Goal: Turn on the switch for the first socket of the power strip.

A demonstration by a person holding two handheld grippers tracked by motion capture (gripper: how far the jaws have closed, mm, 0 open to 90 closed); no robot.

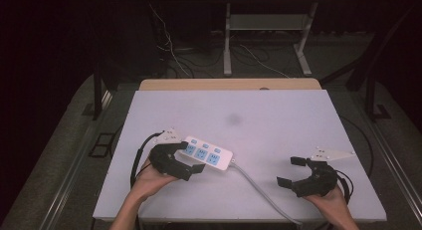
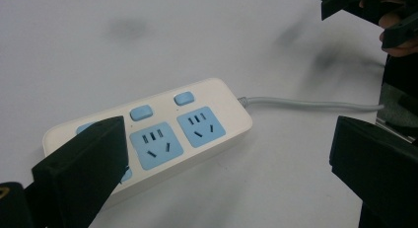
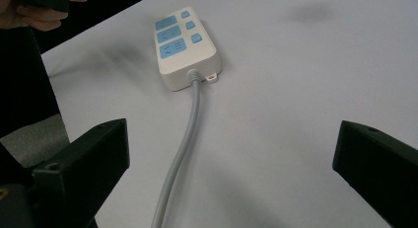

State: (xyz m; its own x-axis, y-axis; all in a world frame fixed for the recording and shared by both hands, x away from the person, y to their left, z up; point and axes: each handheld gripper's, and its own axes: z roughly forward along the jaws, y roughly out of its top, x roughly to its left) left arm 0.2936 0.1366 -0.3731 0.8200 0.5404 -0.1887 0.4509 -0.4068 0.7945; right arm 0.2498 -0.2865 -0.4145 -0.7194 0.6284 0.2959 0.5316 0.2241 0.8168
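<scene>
A white power strip (image 1: 209,154) with blue sockets and blue switches lies flat on the white table (image 1: 278,120), left of centre. Its grey cable (image 1: 259,190) runs off the front edge. My left gripper (image 1: 192,158) is open at the strip's left end. In the left gripper view, the power strip (image 2: 197,124) lies between the wide jaws of my left gripper (image 2: 226,178), and the left jaw covers its near end. My right gripper (image 1: 289,171) is open near the front right, apart from the strip. In the right gripper view, my right gripper (image 3: 229,173) looks along the cable (image 3: 185,139) toward the strip (image 3: 185,45).
A faint dark smudge (image 1: 234,119) marks the table's middle. Behind the white top a wooden edge (image 1: 229,84) shows, with a desk frame (image 1: 227,41) and loose cables on the floor beyond. The table's front edge lies just under both hands.
</scene>
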